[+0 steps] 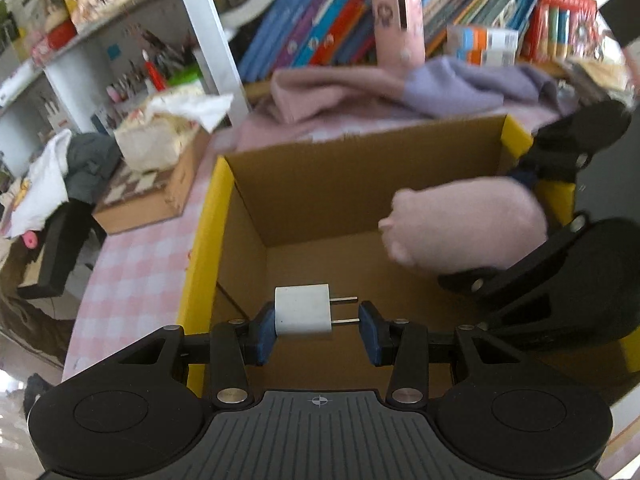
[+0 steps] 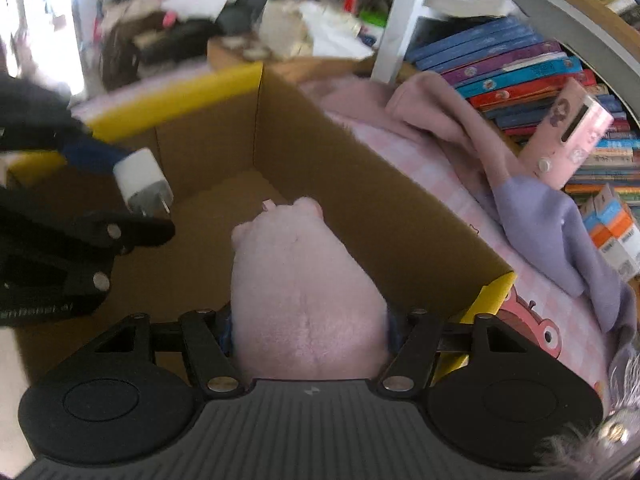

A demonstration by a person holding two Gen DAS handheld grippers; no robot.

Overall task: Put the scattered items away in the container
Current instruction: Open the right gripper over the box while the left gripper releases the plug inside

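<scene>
A cardboard box (image 1: 320, 184) with yellow flaps stands open on the pink checked cloth; it also shows in the right wrist view (image 2: 360, 184). My left gripper (image 1: 318, 326) is over the box, a white plug adapter (image 1: 303, 309) between its fingers, prongs pointing right; the left pad touches it, the right pad stands just off the prong tips. The adapter shows in the right wrist view (image 2: 142, 182) too. My right gripper (image 2: 308, 330) is shut on a pink plush toy (image 2: 304, 280) and holds it inside the box. The toy shows in the left wrist view (image 1: 468, 226).
Pink and lilac cloths (image 1: 400, 88) lie behind the box. A shelf of books (image 1: 360, 20) and a pink case (image 2: 568, 136) stand at the back. A smaller cardboard tray (image 1: 148, 188) with paper clutter sits left of the box.
</scene>
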